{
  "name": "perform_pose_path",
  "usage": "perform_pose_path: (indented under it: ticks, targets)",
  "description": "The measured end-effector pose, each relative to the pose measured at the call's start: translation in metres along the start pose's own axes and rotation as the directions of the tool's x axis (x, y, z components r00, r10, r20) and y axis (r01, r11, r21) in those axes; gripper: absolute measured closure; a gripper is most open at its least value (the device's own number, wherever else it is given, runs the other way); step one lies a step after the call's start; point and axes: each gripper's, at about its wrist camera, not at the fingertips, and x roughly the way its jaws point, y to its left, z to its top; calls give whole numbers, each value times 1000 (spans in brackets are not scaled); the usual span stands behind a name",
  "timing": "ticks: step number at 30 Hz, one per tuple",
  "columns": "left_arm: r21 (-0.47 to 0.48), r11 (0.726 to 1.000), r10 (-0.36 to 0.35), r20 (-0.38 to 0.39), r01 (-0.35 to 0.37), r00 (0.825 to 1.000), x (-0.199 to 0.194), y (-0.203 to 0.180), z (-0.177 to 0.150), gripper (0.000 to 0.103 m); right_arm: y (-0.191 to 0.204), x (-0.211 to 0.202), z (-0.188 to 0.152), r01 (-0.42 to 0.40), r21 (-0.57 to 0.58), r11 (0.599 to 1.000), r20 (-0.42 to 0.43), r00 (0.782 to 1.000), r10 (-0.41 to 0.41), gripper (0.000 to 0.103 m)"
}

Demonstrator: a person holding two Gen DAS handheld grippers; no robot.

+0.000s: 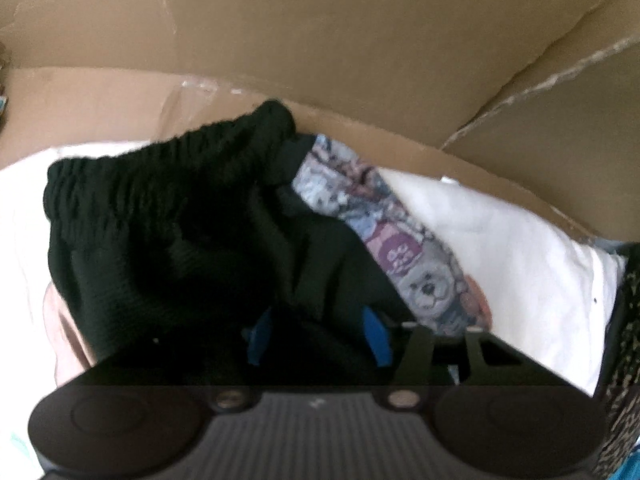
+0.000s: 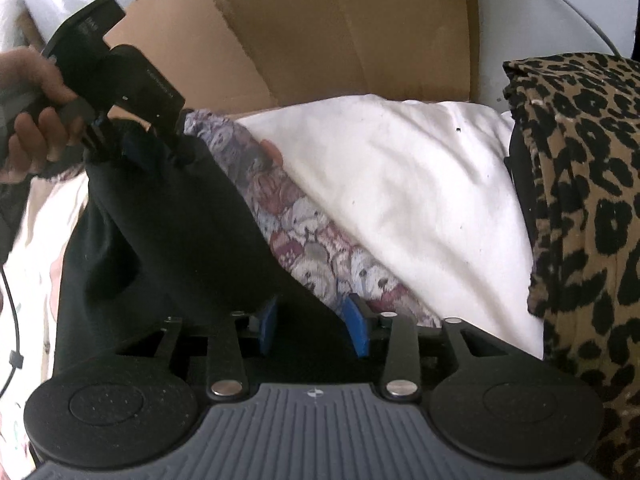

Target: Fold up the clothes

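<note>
A black garment with a gathered elastic waistband lies bunched on a pile of clothes inside a cardboard box. My left gripper points straight down into it, and its blue pads stand apart with black cloth between them. In the right wrist view the same black garment runs from my left gripper at the upper left down to my right gripper. The right gripper's blue pads also stand apart around a fold of it. I cannot see either pair of pads pressing the cloth.
Beside the black garment lie a bear-print cloth, a white garment and a leopard-print garment at the right. Brown box walls rise behind. A person's hand holds the left gripper. A thin cable hangs at the left.
</note>
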Motion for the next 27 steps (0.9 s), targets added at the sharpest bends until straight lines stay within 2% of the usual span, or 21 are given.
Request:
perform_pose_path:
  ticks: [5, 8, 11, 13, 15, 16, 18, 21, 22, 23, 24, 25, 27]
  targets:
    - [-31, 1000, -5, -36, 4, 999, -4, 7, 0, 49, 3, -4, 0, 0, -25, 1000, -6, 1000, 0, 57]
    - [-39, 999, -9, -44, 7, 999, 1, 10, -1, 49, 1, -9, 9, -21, 10, 1000, 36, 999, 21, 57]
    - [-53, 999, -13, -41, 11, 999, 6, 13, -4, 50, 2, -6, 20, -32, 26, 999, 44, 999, 31, 57]
    - [-36, 999, 1, -33, -2, 999, 3, 10, -7, 55, 6, 1, 18, -26, -6, 1000, 20, 999, 26, 57]
    - [-36, 999, 2, -34, -3, 999, 0, 10, -10, 74, 9, 8, 16, -19, -39, 999, -4, 1000, 19, 57]
    - [-41, 999, -11, -38, 9, 999, -2, 11, -11, 78, 10, 9, 14, -20, -48, 999, -10, 1000, 20, 57]
    - [-48, 998, -33, -44, 31, 998, -6, 13, -13, 96, 11, 8, 10, -27, -65, 998, -16, 1000, 26, 57]
    - [-48, 998, -50, -38, 48, 998, -14, 17, -13, 98, 11, 6, 5, -32, -89, 995, -26, 999, 29, 59]
    - [-44, 997, -58, -28, 56, 998, -18, 17, -12, 99, 9, 6, 5, -28, -86, 996, -33, 999, 25, 74]
    - [-37, 997, -66, -17, 65, 998, -23, 18, -11, 100, 8, 6, 5, -24, -82, 996, -40, 999, 21, 83]
    - [-32, 997, -73, -8, 73, 997, -27, 18, -9, 100, 7, 6, 5, -21, -79, 997, -47, 999, 17, 97]
    - [-29, 997, -78, -1, 78, 997, -32, 17, -7, 100, 6, 5, 5, -24, -76, 997, -46, 999, 20, 102]
    - [-23, 996, -87, 13, 87, 996, -41, 16, -4, 100, 4, 1, 6, -30, -74, 997, -34, 999, 28, 103]
